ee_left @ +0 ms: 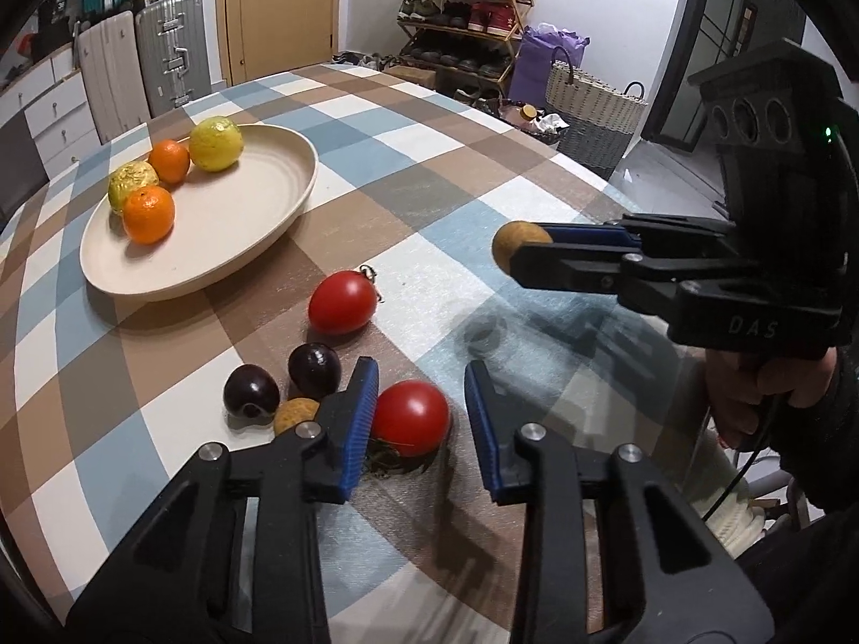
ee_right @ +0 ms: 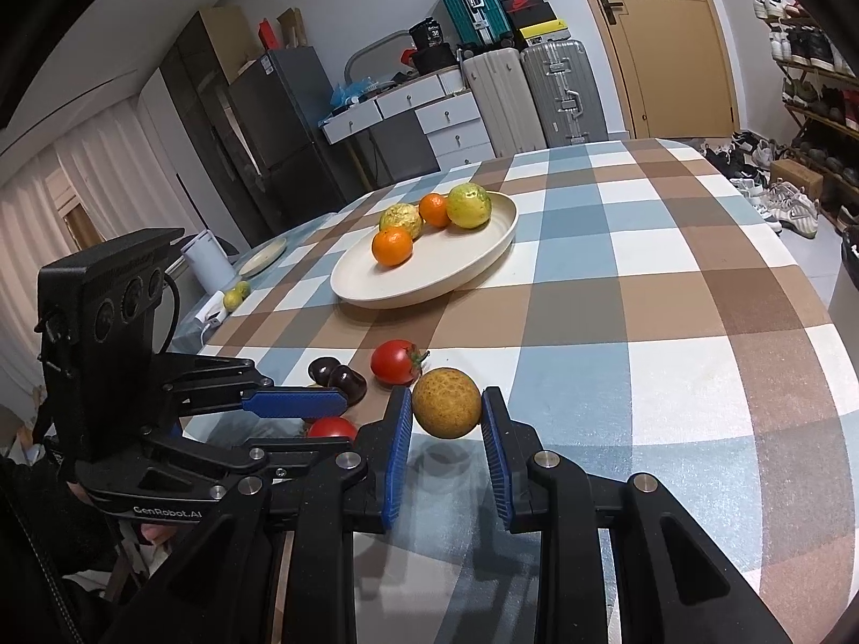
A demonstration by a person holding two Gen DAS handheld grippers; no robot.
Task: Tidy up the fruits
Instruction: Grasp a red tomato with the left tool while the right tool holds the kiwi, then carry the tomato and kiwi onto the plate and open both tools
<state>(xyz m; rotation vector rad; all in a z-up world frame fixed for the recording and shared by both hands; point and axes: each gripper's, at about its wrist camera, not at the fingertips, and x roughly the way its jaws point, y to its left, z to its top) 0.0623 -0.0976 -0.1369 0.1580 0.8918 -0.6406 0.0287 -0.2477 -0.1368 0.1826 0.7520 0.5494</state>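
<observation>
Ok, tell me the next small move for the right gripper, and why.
Probably carry the brown fruit toward the plate. The right gripper already pinches it above the tablecloth, and the plate, holding four citrus fruits, has bare room in front.

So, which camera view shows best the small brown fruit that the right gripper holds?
The right wrist view: the brown fruit sits close and whole between the right gripper pads. The left wrist view shows the fruit from the side, smaller and partly hidden by a finger.
</observation>
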